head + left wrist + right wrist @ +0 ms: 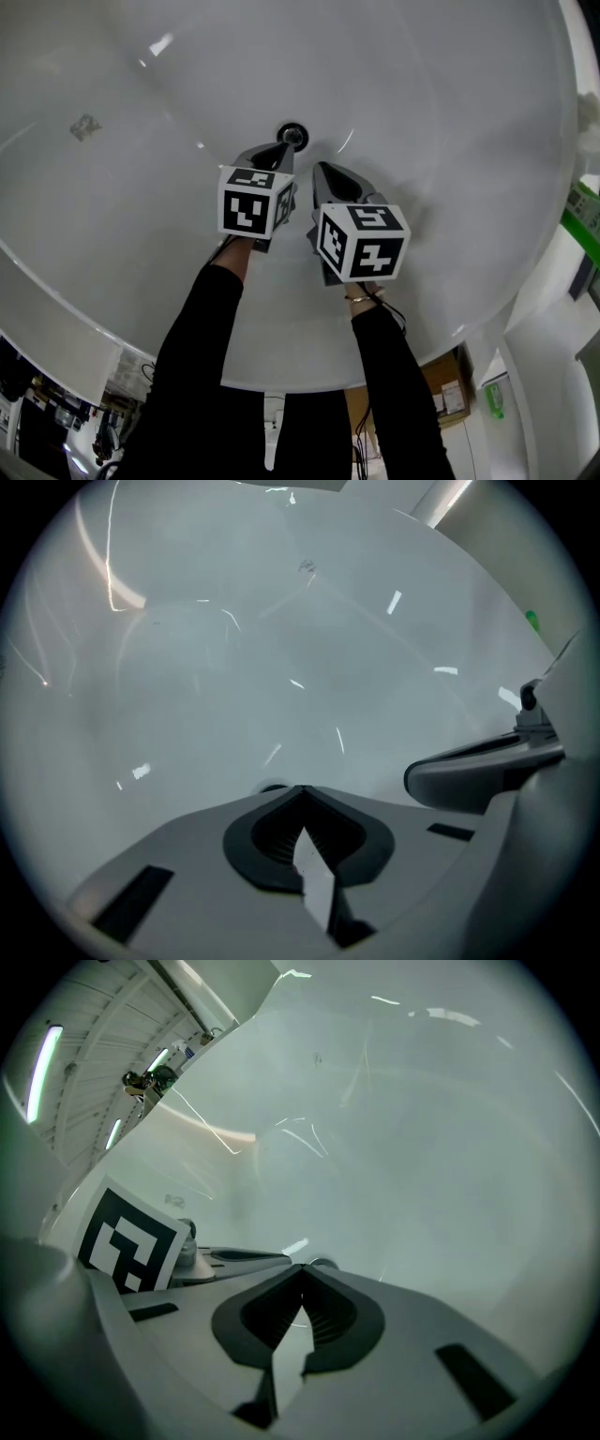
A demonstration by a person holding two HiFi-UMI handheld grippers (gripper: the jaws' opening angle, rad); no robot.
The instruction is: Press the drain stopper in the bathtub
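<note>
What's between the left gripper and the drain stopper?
Nothing. In the head view the left gripper reaches right up to the drain stopper, with only bare tub around them.

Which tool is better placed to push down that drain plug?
Left. The left tool has its shut tips right beside the drain stopper. The right tool, also shut, ends farther back and off to one side.

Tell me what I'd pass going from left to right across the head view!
small grey mark → left gripper → right gripper → green thing at the far right edge
</note>
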